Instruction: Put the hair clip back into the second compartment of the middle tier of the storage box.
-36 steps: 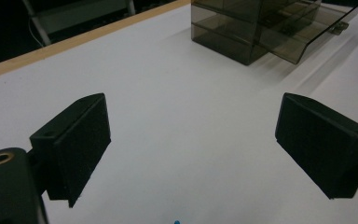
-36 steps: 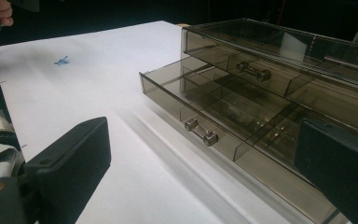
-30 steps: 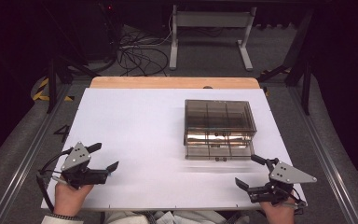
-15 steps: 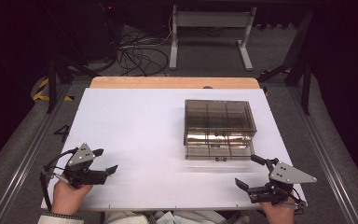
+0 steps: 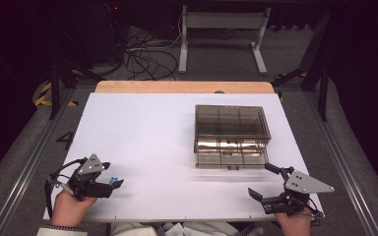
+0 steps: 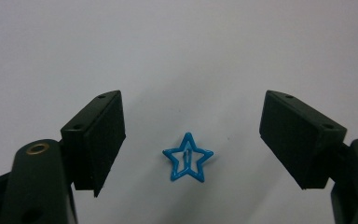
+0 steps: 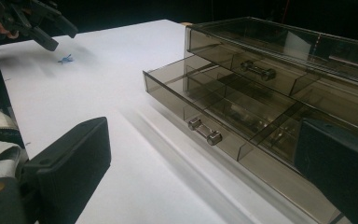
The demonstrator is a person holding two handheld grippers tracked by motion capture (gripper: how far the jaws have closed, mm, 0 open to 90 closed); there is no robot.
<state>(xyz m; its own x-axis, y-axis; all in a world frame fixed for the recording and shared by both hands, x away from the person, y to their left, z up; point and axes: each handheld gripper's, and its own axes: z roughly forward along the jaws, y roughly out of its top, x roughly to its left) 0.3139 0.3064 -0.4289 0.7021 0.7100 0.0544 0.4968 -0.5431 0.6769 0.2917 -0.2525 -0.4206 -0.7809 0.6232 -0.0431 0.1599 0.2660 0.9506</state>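
Lower left, left gripper (image 5: 109, 176) jaws closing around blue star clip (image 6: 187, 157), not touching; next: pinch, lift toward open drawer (image 7: 214, 112).

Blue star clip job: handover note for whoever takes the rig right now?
Left gripper: open, jaws have just been closing, either side of the blue star clip; pads not touching it yet.
Right gripper: open, holding nothing, at the near right edge of the white table.
Clip lies flat on the table, near left. Smoked plastic drawer box sits right of centre; its lower drawer is pulled out, and I see nothing in its compartments.
Done: drawer open, left gripper lined up on the clip.
Left: probably grip the clip, drop it in the drawer, close it.
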